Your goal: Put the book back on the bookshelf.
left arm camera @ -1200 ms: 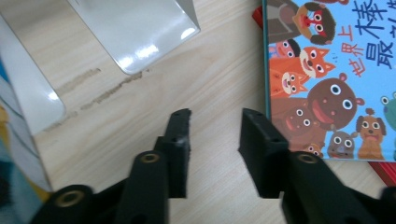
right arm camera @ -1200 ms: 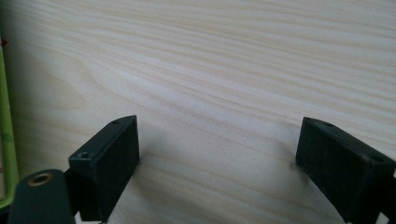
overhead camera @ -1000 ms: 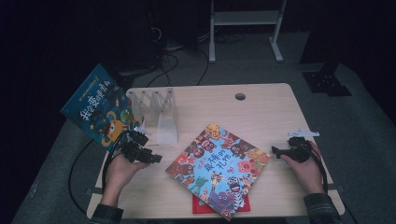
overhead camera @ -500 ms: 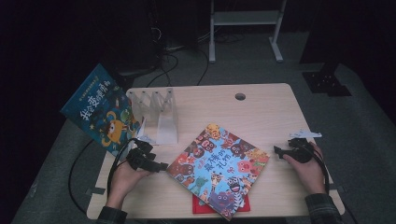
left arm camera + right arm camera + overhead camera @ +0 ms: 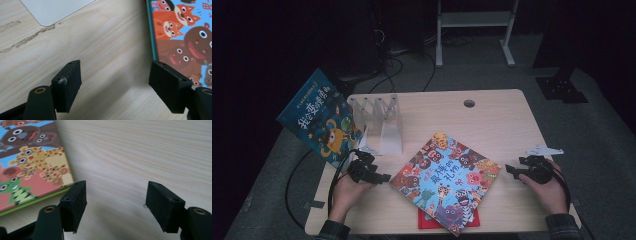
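Observation:
A colourful animal picture book [image 5: 447,180] lies askew on the table's near middle, on top of a red book [image 5: 424,220]. My left gripper [image 5: 384,177] lies low at the book's left corner, pointing right. Its jaws have just been opening. In the left gripper view the gripper [image 5: 116,67] stands open over bare wood, its right jaw at the book's [image 5: 185,37] edge. My right gripper [image 5: 509,170] points left at the book's right corner, and its jaws have just been closing. It [image 5: 116,186] stands open over bare wood, with the book [image 5: 30,162] beside its left jaw.
A white slotted book rack [image 5: 382,117] stands at the table's back left, its base [image 5: 55,10] near my left gripper. A blue book [image 5: 319,117] leans out past the table's left edge. A cable hole [image 5: 469,103] sits at the back of the wooden table [image 5: 502,125].
My left gripper has sunk and come nearer the picture book's left corner. The right hand has shifted slightly toward the near edge. The books have not moved.

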`<state>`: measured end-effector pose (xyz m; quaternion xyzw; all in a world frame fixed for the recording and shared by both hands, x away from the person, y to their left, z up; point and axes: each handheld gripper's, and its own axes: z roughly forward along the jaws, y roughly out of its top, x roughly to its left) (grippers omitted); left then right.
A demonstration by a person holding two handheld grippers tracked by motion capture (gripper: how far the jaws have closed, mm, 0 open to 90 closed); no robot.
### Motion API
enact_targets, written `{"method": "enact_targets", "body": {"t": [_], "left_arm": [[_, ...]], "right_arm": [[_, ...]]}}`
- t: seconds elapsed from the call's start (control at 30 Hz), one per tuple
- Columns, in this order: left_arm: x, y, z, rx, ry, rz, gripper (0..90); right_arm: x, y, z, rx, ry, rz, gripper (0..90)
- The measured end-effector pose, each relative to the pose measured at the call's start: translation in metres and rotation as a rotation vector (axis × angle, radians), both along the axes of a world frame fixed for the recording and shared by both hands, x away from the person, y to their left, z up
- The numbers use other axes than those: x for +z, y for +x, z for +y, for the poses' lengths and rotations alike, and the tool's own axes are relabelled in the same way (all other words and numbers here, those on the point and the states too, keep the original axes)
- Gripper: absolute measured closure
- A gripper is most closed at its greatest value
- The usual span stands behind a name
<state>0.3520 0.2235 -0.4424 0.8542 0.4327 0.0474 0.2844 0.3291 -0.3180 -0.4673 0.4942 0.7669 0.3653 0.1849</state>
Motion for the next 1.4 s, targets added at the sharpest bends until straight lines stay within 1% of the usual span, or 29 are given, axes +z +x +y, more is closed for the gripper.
{"method": "enact_targets", "body": {"t": [0.1,0.17,0.23,0.43,0.47,0.5,0.57,0.6,0.63,0.7,0.73,0.77,0.8,0.9,0.93,0.97,1.0,1.03,1.07,1.1,1.13,1.17,1.2,1.23,1.27,1.3,1.33,1.37,1.4], "left_arm": [[-0.001,0.001,-0.001,-0.004,0.005,0.004,25.3],[-0.003,0.002,-0.003,-0.013,0.009,0.016,25.3],[-0.003,0.002,-0.004,-0.016,0.019,0.014,25.5],[-0.003,0.002,-0.005,-0.014,0.017,0.015,26.1],[-0.002,0.001,-0.005,-0.021,0.014,0.016,29.1],[-0.002,0.001,-0.005,-0.021,0.014,0.016,29.5],[-0.003,-0.001,-0.007,-0.032,0.002,0.034,29.5],[-0.003,-0.001,-0.008,-0.048,0.003,0.036,29.4],[-0.003,-0.001,-0.008,-0.048,0.003,0.036,29.4],[-0.003,-0.003,-0.011,-0.065,0.005,0.037,29.3],[-0.003,-0.005,-0.015,-0.082,0.003,0.049,29.3],[-0.003,-0.005,-0.015,-0.082,0.003,0.049,29.3],[-0.003,-0.008,-0.018,-0.102,-0.008,0.059,29.2],[-0.002,-0.01,-0.021,-0.119,-0.012,0.065,28.6],[-0.002,-0.012,-0.023,-0.125,-0.017,0.059,28.6],[-0.001,-0.012,-0.024,-0.13,-0.019,0.062,28.6],[-0.001,-0.014,-0.026,-0.142,-0.03,0.065,28.6],[-0.001,-0.014,-0.026,-0.142,-0.03,0.065,28.5],[-0.001,-0.015,-0.028,-0.143,-0.043,0.067,28.5],[-0.001,-0.016,-0.028,-0.15,-0.041,0.072,28.1],[-0.001,-0.016,-0.03,-0.158,-0.042,0.078,27.9],[-0.001,-0.016,-0.03,-0.163,-0.041,0.081,27.8],[-0.001,-0.017,-0.031,-0.163,-0.042,0.084,27.4],[-0.002,-0.017,-0.031,-0.162,-0.046,0.085,27.3],[-0.002,-0.017,-0.032,-0.163,-0.046,0.083,27.3],[-0.002,-0.017,-0.032,-0.163,-0.046,0.083,27.0],[-0.002,-0.017,-0.031,-0.161,-0.047,0.085,27.0],[-0.002,-0.017,-0.031,-0.161,-0.048,0.085,27.0],[-0.002,-0.017,-0.031,-0.161,-0.047,0.085,26.9]], "right_arm": [[0.0,-0.003,0.0,0.008,0.0,-0.001,31.5],[-0.001,-0.004,0.001,0.015,0.005,0.006,31.3],[-0.002,-0.003,0.003,0.019,0.006,0.01,31.4],[-0.004,-0.001,0.008,0.036,-0.002,0.014,31.5],[-0.004,0.0,0.008,0.038,-0.004,0.015,31.6],[-0.004,0.0,0.008,0.038,-0.004,0.015,31.6],[-0.005,0.003,0.009,0.045,-0.001,0.01,31.9],[-0.005,0.004,0.01,0.046,0.004,0.015,31.8],[-0.005,0.004,0.01,0.046,0.004,0.015,31.8],[-0.007,0.006,0.011,0.05,0.0,0.015,31.8],[-0.008,0.008,0.012,0.056,-0.003,0.02,31.8],[-0.008,0.008,0.012,0.056,-0.003,0.02,31.8],[-0.008,0.01,0.014,0.059,-0.009,0.022,31.7],[-0.007,0.011,0.015,0.058,-0.011,0.017,31.7],[-0.004,0.011,0.014,0.047,0.003,0.003,31.8],[-0.004,0.011,0.014,0.047,0.003,0.003,31.8],[-0.001,0.011,0.011,0.039,0.024,-0.009,31.7],[-0.001,0.011,0.011,0.039,0.024,-0.009,31.7],[0.0,0.011,0.01,0.034,0.041,-0.013,31.6],[0.002,0.012,0.01,0.033,0.064,-0.021,31.4],[0.005,0.016,0.011,0.037,0.102,-0.026,30.5],[0.006,0.017,0.012,0.039,0.118,-0.029,30.8],[0.005,0.019,0.013,0.044,0.143,-0.03,31.1],[0.005,0.022,0.016,0.048,0.163,-0.02,30.7],[0.004,0.025,0.018,0.057,0.154,-0.008,29.9],[0.004,0.025,0.018,0.057,0.154,-0.008,29.9],[0.003,0.03,0.024,0.069,0.139,-0.008,29.9],[0.003,0.03,0.024,0.069,0.139,-0.008,29.9],[0.002,0.035,0.028,0.077,0.139,-0.001,29.4]]}}
